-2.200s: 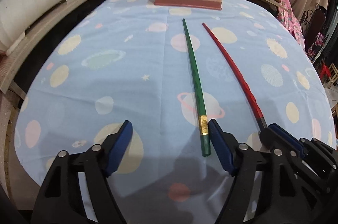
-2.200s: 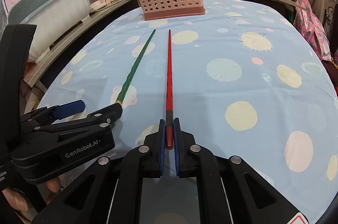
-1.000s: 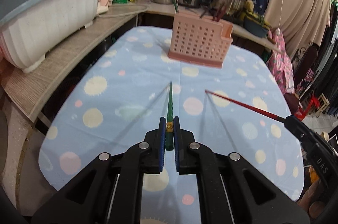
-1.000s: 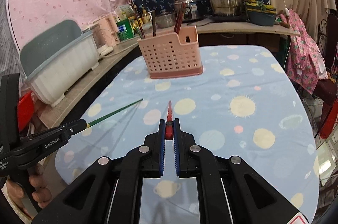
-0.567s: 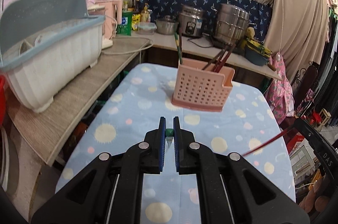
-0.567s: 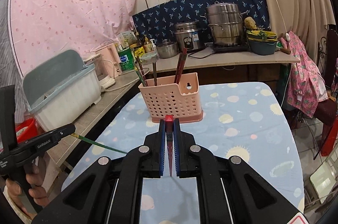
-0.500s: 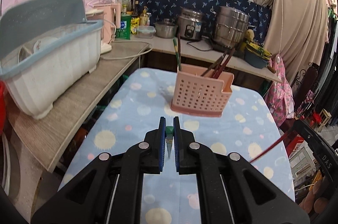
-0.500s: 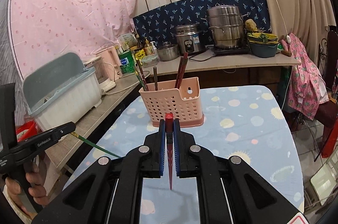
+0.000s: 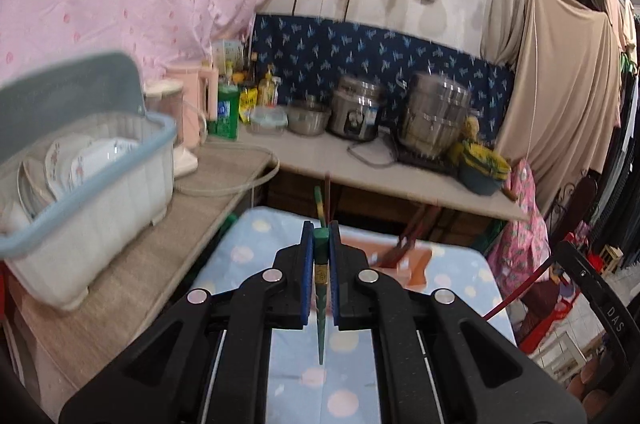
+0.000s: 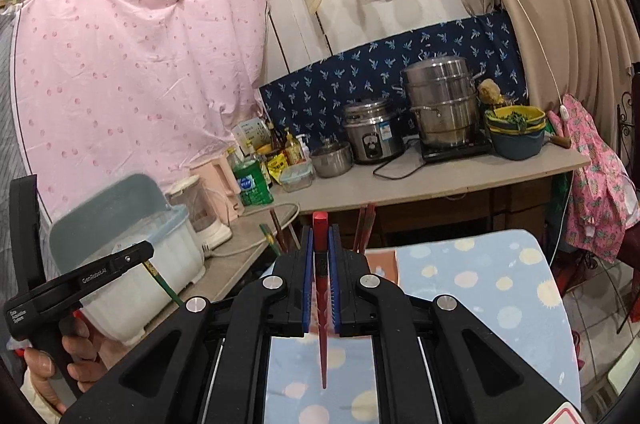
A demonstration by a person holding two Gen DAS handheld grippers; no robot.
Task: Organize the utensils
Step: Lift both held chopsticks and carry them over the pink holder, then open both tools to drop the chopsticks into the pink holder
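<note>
Below my tongs stood the table, covered by a light blue cloth printed with pale yellow, pink and white spots. At its far end sat the pink utensil basket, mostly hidden behind my tool, with several chopsticks standing in it. Behind and to the left ran the grey counter, bearing pots, bottles and a dish rack.

Green chopstick: smooth, glossy lacquer look; red chopstick: same sheen; gripper bodies: matt black plastic, ridged blue pads; table: matt printed cloth; 2 pots: shiny metal; dish rack: smooth plastic.
</note>
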